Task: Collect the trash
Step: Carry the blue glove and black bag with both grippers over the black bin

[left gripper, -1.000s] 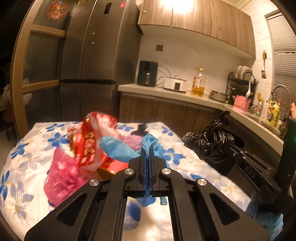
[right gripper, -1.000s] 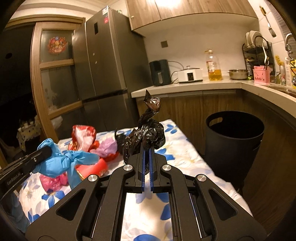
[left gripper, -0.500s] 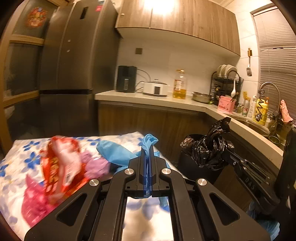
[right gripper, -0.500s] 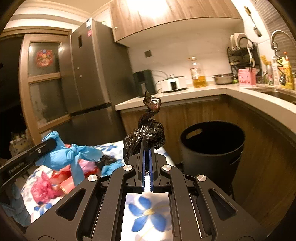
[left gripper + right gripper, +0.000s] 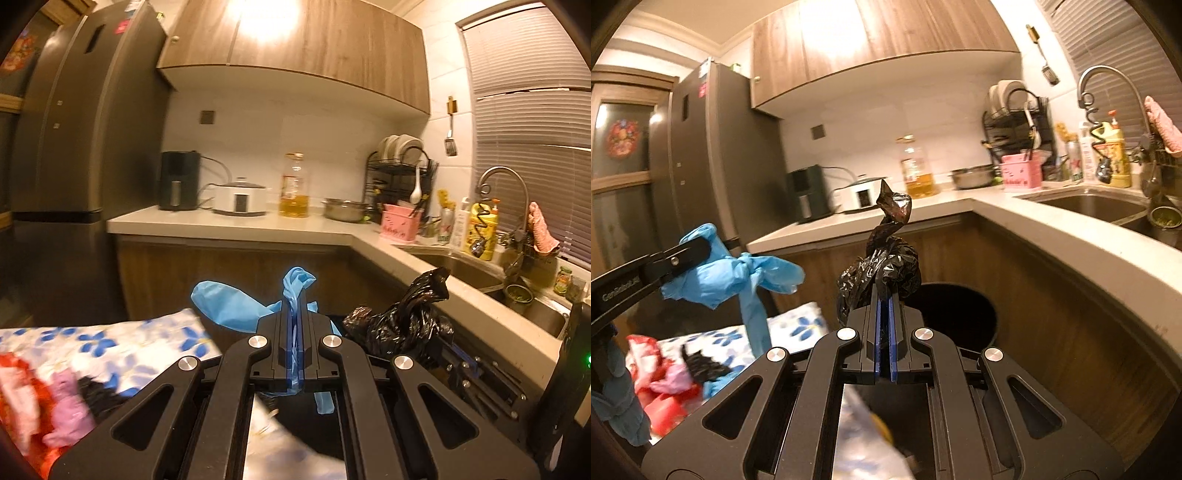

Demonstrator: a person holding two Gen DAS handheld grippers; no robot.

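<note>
Two grippers, both clamped tight on trash. Left gripper (image 5: 294, 328) with jaws pressed together on a crumpled blue glove (image 5: 236, 306), glove fingers sticking out left and a strip dangling below the pads; same glove (image 5: 738, 273) seen from right wrist view pinched at the left gripper tip (image 5: 690, 254), hanging in the air over the table edge. Right gripper (image 5: 884, 325) with jaws nearly closed on a wadded black plastic bag (image 5: 882, 266), twisted neck standing upright above the pads; same bag (image 5: 402, 321) visible from the left wrist view, just right of the glove. Black trash bin (image 5: 960, 314) directly behind and below the black bag, mouth open, standing against the wooden base cabinets. Table with blue-flower cloth (image 5: 140, 343) at lower left, more trash left on it: red wrapper (image 5: 653, 387), pink bag (image 5: 70, 406), small black scrap (image 5: 701, 365); all blurred. Blue-gloved hand (image 5: 617, 398) at far left edge holding the left gripper. Room: kitchen, warm light, wooden upper cabinets (image 5: 295, 62), steel fridge (image 5: 85, 129), pale L-shaped counter (image 5: 240, 225) with black air fryer (image 5: 178, 181), white cooker (image 5: 240, 197), oil bottle (image 5: 294, 186), metal pot (image 5: 345, 209), dish rack (image 5: 400, 166), pink caddy (image 5: 400, 223), sink with faucet (image 5: 1108, 96), window blinds (image 5: 528, 147).
</note>
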